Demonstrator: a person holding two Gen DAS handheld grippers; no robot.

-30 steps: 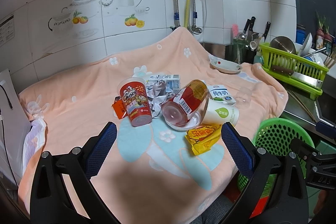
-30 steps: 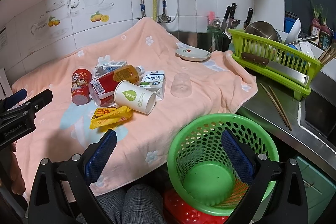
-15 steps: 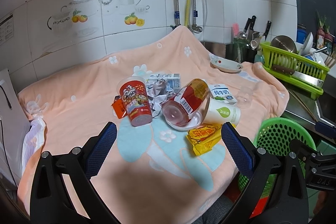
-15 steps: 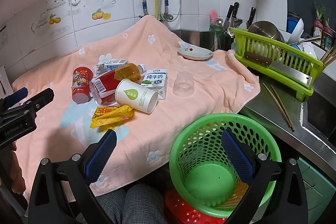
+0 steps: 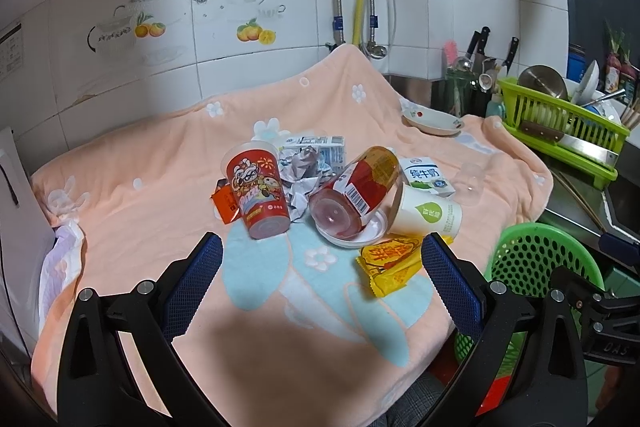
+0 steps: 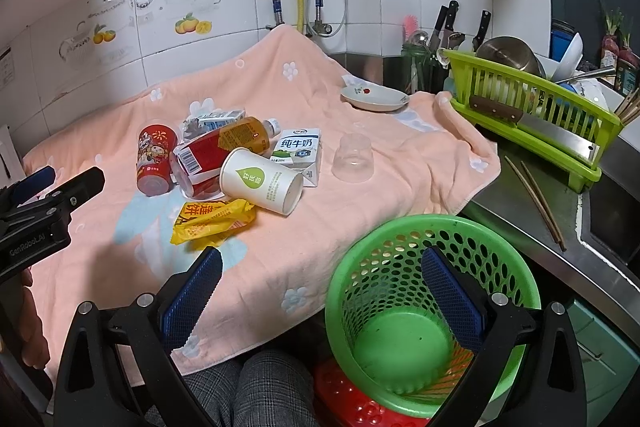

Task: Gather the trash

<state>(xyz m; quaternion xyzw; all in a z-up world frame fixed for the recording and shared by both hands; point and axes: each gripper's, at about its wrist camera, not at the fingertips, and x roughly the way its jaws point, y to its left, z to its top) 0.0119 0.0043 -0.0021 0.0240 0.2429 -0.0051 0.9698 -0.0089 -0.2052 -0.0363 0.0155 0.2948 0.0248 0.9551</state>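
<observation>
Both grippers, left (image 5: 320,279) and right (image 6: 320,283), hang wide open and empty. The trash heap (image 5: 336,195) lies on the pink cloth (image 5: 160,187); the green basket (image 6: 400,251), seemingly empty, stands beside it.

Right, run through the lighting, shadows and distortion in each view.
Left wrist view: fisheye bends the wall tiles, corners go black, and a soft shadow falls on the blanket between the fingers. Right wrist view: the same barrel curve, even light, the green basket sharp, and some glare on the steel counter.

Bottle (image 5: 362,193) and red cup (image 5: 258,189) partly hide crumpled paper (image 5: 304,173).
</observation>
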